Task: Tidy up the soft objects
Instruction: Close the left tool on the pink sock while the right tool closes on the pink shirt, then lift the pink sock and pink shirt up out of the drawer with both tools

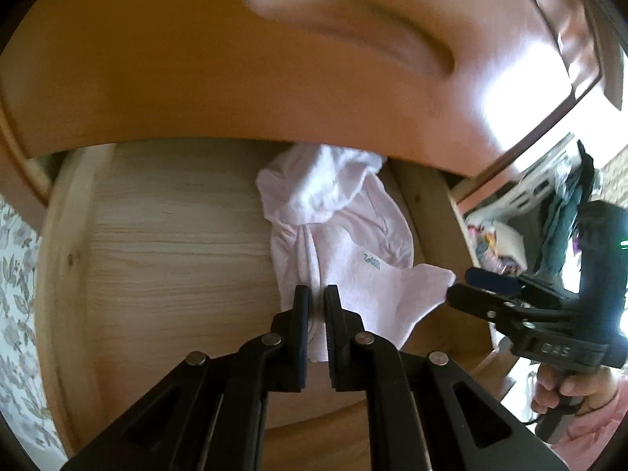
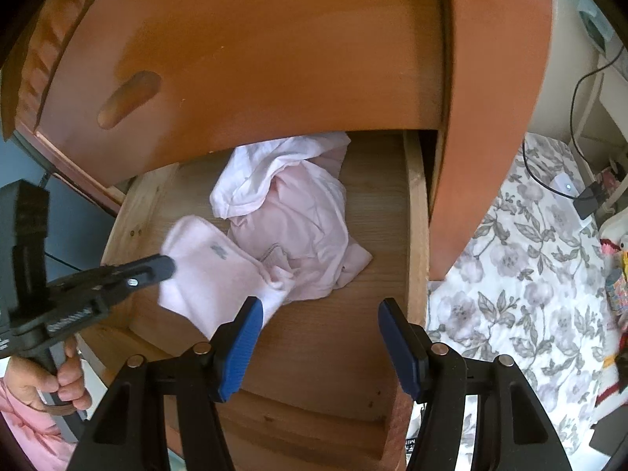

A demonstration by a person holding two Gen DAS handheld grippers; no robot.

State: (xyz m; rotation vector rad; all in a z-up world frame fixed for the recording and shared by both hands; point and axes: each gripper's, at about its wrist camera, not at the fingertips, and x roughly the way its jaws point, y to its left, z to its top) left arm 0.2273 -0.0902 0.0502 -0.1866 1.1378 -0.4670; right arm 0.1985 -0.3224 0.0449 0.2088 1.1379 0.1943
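**Left wrist view: you've got the sock pinched, now don't snag it**

Left wrist view shows your left tongs squeezed nearly shut on a fold of the pale pink sock, the one with the little grey print. It sits over the front of the open wooden drawer, with its far end touching the rumpled pink-and-white clothes pile further back. From the right wrist view your right tongs hang wide with nothing between them, over bare drawer floor just beside the sock.

What I'd watch for:

- You only seem to have a thin pinch of fabric. It's soft and stretchy, so a quick pull could slide it right out.
- The sock's end lies against the pile, so lifting might drag the pink garment along and mess up what's already in there.
- The closed drawer front above overhangs the back of the pile. Swing up too close and you'd likely knock it.
- Your two tongs are near each other, so mind a bump if you bring the right one in to help.
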